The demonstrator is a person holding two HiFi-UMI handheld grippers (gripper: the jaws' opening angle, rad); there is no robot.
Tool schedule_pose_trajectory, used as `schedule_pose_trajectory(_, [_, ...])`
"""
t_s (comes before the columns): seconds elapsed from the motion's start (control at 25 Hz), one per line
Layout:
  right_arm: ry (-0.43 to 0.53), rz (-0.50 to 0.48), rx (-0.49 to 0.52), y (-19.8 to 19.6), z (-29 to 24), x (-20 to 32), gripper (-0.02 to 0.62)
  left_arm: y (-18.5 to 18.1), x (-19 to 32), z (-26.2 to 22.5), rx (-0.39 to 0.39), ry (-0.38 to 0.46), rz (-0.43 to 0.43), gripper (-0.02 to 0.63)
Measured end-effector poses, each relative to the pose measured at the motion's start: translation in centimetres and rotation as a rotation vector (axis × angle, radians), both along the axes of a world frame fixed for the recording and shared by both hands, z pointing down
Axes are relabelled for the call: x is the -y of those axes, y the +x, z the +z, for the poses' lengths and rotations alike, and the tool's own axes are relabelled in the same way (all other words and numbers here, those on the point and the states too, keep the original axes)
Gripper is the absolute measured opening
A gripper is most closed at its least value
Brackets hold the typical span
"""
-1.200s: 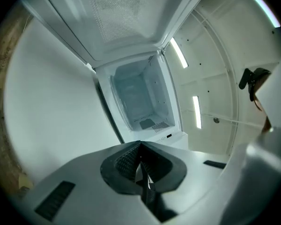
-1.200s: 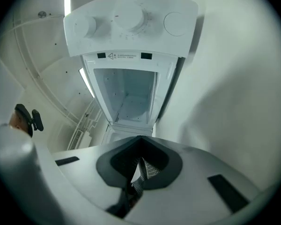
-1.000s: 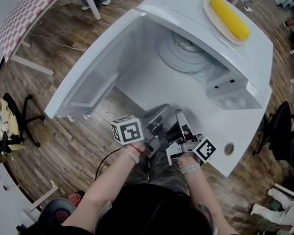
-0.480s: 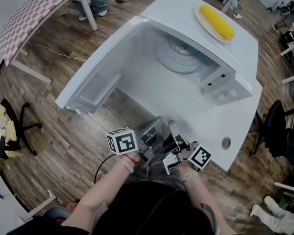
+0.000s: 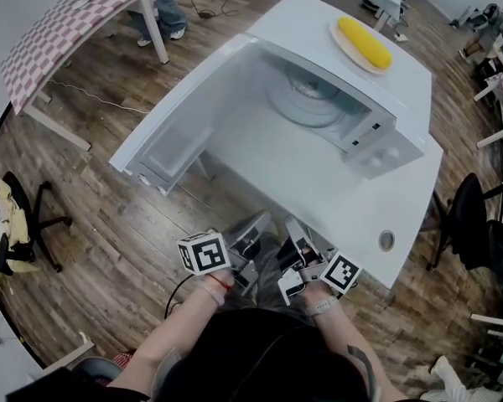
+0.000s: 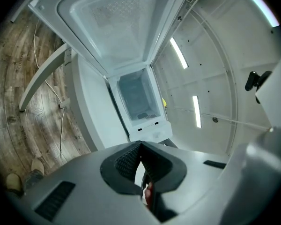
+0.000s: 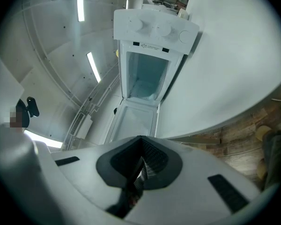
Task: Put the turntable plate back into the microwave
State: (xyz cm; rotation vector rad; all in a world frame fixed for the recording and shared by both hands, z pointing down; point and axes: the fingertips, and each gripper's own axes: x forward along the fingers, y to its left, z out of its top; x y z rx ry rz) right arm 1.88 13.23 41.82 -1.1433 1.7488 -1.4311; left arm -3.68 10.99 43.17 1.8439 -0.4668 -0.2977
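The white microwave point(image 5: 377, 132) stands on a white table point(image 5: 318, 199) with its door point(image 5: 172, 136) swung open to the left. The glass turntable plate point(image 5: 308, 97) lies flat inside the cavity. Both grippers are held low near my body, off the table's near edge and well short of the oven. My left gripper point(image 5: 251, 231) is shut with nothing in it; its pads meet in the left gripper view point(image 6: 140, 146). My right gripper point(image 5: 298, 233) is also shut and empty point(image 7: 141, 150). Both gripper views look at the open microwave point(image 6: 138, 100) point(image 7: 147, 76) from a distance.
A yellow corn cob point(image 5: 363, 42) lies on a plate on top of the microwave. The table has a round cable hole point(image 5: 386, 241) near its front corner. A checkered table point(image 5: 59, 23) stands at the far left; office chairs point(image 5: 29, 203) point(image 5: 486, 224) are at both sides on the wooden floor.
Both grippers have drawn back toward my body, away from the microwave, and the view has pulled back. They stay shut and empty. The plate has not moved.
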Motion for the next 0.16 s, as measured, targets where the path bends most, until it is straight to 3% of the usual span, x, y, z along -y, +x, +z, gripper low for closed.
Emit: schedule_pose_trajectory(0.16, [-0.008, -0.005, -0.001, -0.78, 0.09, -1.02, 0.02, -1.24, -0.9, 0.32, 0.001, -0.018, -0.025, 0.012])
